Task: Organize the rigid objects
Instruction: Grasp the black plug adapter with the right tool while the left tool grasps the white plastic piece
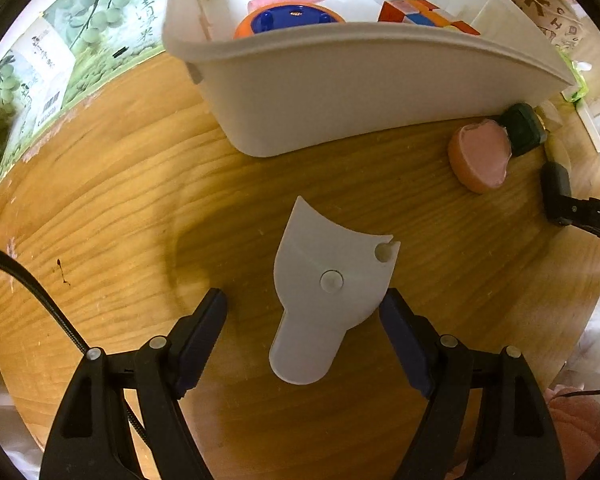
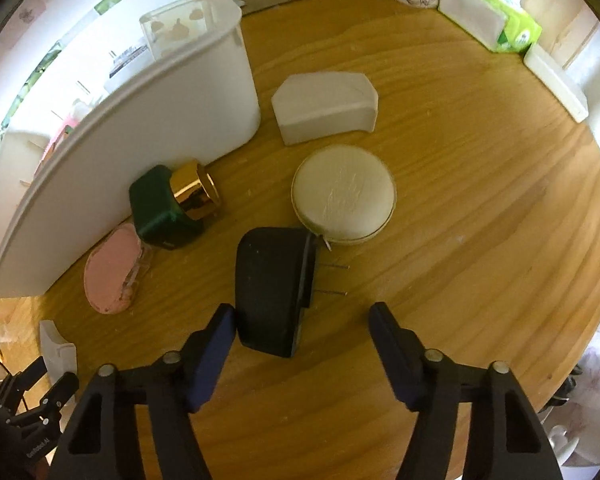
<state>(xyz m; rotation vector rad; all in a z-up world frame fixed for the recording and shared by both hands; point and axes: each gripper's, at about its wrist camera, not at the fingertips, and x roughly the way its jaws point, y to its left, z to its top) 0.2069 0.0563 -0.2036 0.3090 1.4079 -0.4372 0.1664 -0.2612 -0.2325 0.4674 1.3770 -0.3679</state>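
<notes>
Looking along the left gripper [image 1: 303, 310], fingers spread apart with nothing clamped: a pale grey flat plastic piece [image 1: 327, 292] lies on the wooden table [image 1: 120, 208] between them, its right edge just beside the right pad. It has a rounded tab end, a central stud and a small notched hole; what it is cannot be told. The white bin [image 1: 340, 92] stands beyond it; the contents are mostly cut off by the rim.

Right gripper [image 2: 302, 320] also spread and empty. A black plug adapter [image 2: 272, 288] lies near the bin's [image 2: 112, 168] long wall, touching the left pad, two prongs pointing away from the bin. The green gold-capped jar [image 2: 168, 206] lies tipped against the bin.
</notes>
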